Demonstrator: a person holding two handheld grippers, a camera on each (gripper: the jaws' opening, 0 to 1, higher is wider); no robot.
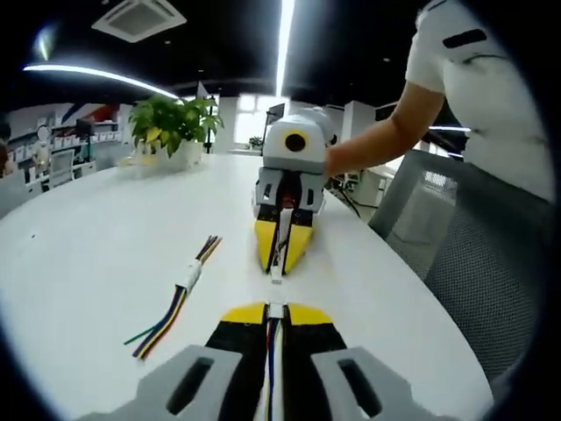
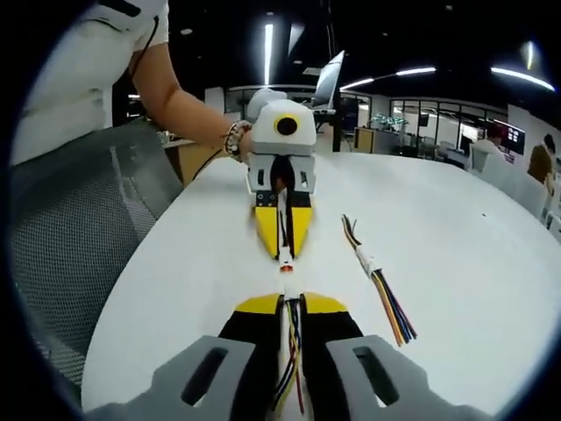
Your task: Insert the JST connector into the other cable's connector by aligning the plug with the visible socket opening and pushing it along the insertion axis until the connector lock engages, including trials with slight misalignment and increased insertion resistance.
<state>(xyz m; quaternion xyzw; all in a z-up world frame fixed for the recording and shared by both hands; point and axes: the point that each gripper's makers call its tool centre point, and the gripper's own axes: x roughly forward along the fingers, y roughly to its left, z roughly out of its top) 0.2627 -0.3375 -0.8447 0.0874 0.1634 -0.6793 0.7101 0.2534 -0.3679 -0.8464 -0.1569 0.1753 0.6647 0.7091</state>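
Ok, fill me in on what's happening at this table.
A person is holding two grippers nose to nose over a white table. The left gripper is shut on a cable with a white connector at its tips. The right gripper is shut on a second cable, whose connector points at the first. The two connectors face each other across a small gap, not yet mated. A spare joined cable lies on the table beside them.
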